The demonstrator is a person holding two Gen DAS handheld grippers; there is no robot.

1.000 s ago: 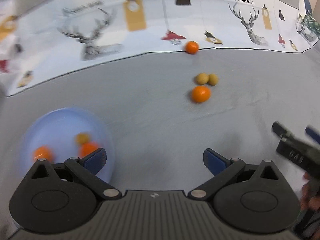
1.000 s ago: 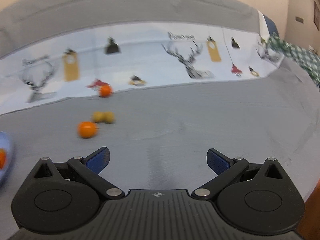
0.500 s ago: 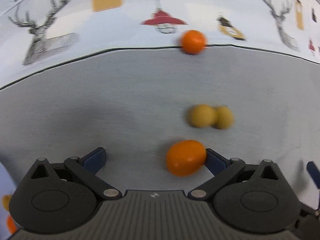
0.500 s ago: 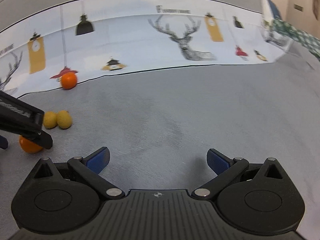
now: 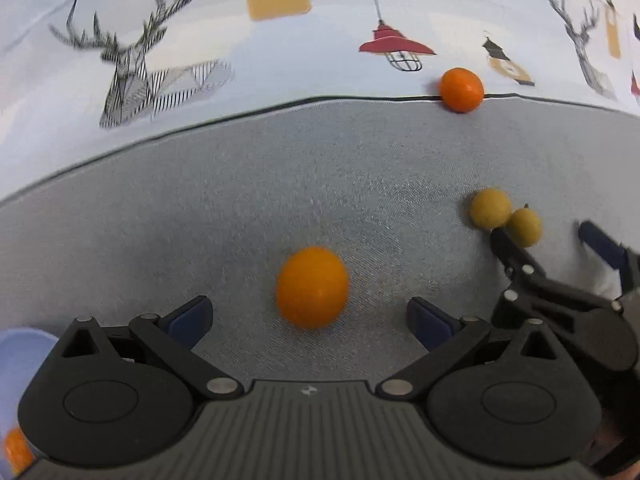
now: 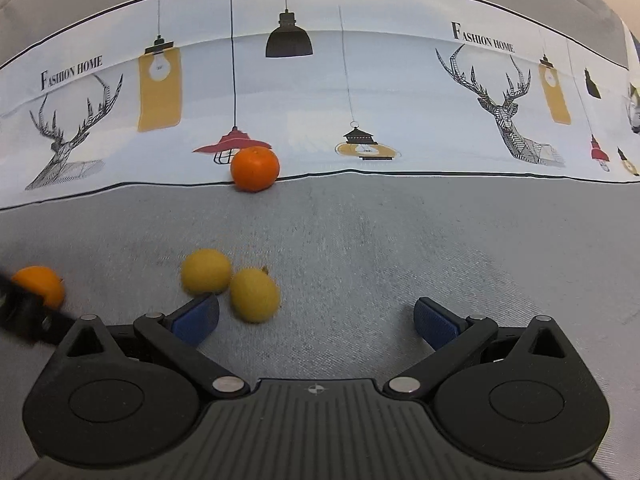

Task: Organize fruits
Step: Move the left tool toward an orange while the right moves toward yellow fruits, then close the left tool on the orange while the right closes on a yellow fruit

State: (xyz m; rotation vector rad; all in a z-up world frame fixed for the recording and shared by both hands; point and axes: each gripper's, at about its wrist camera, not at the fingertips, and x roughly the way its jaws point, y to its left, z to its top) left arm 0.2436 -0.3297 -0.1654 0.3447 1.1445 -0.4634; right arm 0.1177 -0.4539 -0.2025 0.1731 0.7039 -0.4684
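While both spread, the left tool [image 5: 308, 316] frames the orange [image 5: 313, 287].

A home setting, it seems: a grey woven cloth [image 6: 400, 240] covers the surface, and across the upper frame runs a pale printed fabric [image 6: 320, 100] with deer heads, hanging lamps and the words "FASHION HOME".

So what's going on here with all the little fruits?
A person is sorting fruit with two hand-held grippers. The left hand-held gripper is open around an orange fruit lying on the grey cloth, not yet gripping it. The right hand-held gripper, also open, is at the two yellow fruits. Another orange waits further back.
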